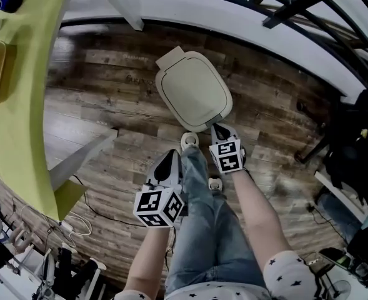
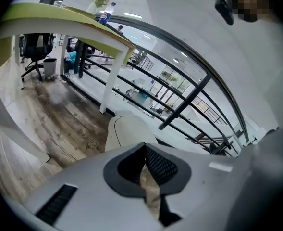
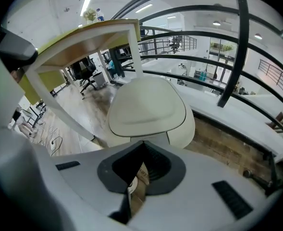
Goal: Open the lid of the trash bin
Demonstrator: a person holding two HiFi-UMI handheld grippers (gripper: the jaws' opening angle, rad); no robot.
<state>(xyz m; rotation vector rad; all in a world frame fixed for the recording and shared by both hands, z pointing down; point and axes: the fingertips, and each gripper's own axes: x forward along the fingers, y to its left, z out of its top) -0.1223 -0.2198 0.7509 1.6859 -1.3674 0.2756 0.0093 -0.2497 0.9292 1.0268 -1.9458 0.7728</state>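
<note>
Wood floor (image 1: 109,99) underfoot, green bench (image 1: 21,117) off left. Bin (image 3: 199,129) stands on the floor ahead, lid (image 1: 193,89) down. Right tongs (image 1: 218,128) pinched together, empty, tips at the lid's near edge. Left tongs (image 1: 170,156) closed too, empty, further back.

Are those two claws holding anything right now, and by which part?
Nothing is held. The left gripper and the right gripper both have their jaws together and empty; the right one points at the closed bin lid.
</note>
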